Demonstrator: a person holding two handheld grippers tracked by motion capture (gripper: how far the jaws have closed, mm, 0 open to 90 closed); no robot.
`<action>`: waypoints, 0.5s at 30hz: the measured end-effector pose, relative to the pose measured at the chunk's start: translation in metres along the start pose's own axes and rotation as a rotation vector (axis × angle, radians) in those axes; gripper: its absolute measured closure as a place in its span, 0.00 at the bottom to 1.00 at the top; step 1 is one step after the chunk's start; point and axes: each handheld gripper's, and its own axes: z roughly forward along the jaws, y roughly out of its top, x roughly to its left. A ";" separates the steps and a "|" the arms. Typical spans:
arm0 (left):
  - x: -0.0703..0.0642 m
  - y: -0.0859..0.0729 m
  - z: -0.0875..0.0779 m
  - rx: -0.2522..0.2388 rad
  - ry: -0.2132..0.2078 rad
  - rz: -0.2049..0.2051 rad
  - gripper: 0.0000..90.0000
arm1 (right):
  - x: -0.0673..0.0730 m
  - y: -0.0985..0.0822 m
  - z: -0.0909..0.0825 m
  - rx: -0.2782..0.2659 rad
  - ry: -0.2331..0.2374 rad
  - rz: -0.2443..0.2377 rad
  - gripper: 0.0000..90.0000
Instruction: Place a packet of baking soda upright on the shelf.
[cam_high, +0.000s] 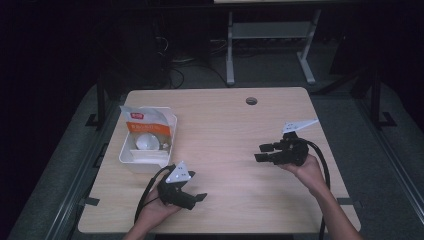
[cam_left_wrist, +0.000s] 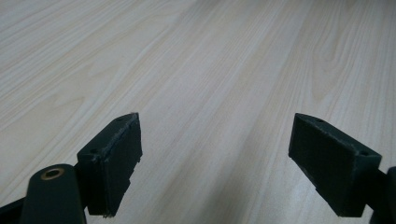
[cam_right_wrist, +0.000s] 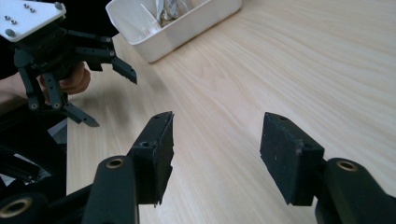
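Hovering: L gripper (cam_high: 197, 198) agape, just below-right of white bin (cam_high: 131, 158) | R gripper (cam_high: 261, 152) agape, well apart

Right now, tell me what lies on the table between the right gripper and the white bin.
Nothing: in the high view, only bare wooden tabletop stretches between the right gripper and the white bin. The left gripper sits nearer the person, off that line.

Light wood worktop (cam_high: 225, 130) w/ a round cable hole (cam_high: 251, 101) near the far edge. Behind it, white desk legs (cam_high: 270, 45) and dark cables (cam_high: 175, 70) on the grey floor (cam_high: 200, 77). Rest of the room's v. dark.
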 end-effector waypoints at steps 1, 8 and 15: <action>0.000 0.000 0.000 0.001 0.000 0.000 0.19 | 0.000 -0.002 -0.001 -0.004 -0.004 0.000 0.48; -0.001 0.000 0.001 0.002 0.000 0.002 0.19 | 0.001 -0.015 -0.007 0.005 -0.020 0.012 0.47; -0.002 0.000 0.001 0.006 -0.001 0.002 0.18 | 0.005 -0.034 -0.010 0.011 -0.027 0.026 0.45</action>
